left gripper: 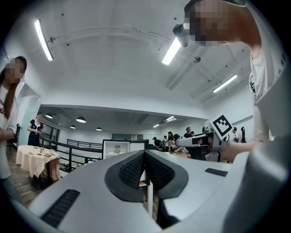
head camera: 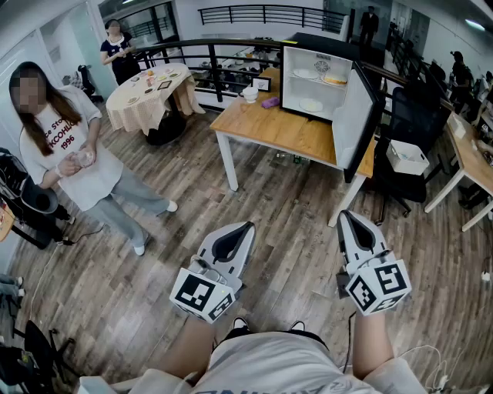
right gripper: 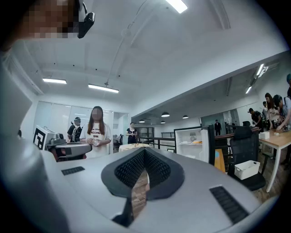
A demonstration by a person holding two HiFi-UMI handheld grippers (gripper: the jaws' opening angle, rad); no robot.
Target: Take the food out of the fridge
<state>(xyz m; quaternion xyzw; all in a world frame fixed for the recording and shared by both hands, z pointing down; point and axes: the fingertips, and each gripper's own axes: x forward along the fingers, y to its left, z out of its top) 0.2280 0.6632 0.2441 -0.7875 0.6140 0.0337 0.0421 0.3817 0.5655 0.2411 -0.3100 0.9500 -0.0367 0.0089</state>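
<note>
Open-plan room with a plank floor [head camera: 269, 215] and a black railing [head camera: 262, 14] along the far side. A small white fridge [head camera: 320, 81] stands on the far right part of a wooden table [head camera: 269, 131], its door [head camera: 350, 123] swung wide to the right. The food [head camera: 335, 79] lies on a plate on the upper shelf. Another plate sits beside it and one more on the shelf below. On the tabletop left of the fridge are a white bowl [head camera: 250, 94] and a small purple item [head camera: 269, 101]. Further left, a round table [head camera: 150, 96] under a pale cloth carries dishes. Right of the door are a black office chair [head camera: 408, 138] and a white bin [head camera: 407, 156]. A person in a white shirt [head camera: 65, 150] stands on the floor at left. The left gripper [head camera: 248, 225] and right gripper [head camera: 343, 215] are held side by side, well short of the table, both pointing toward the fridge. Each has its jaws pressed together with nothing between them.
</note>
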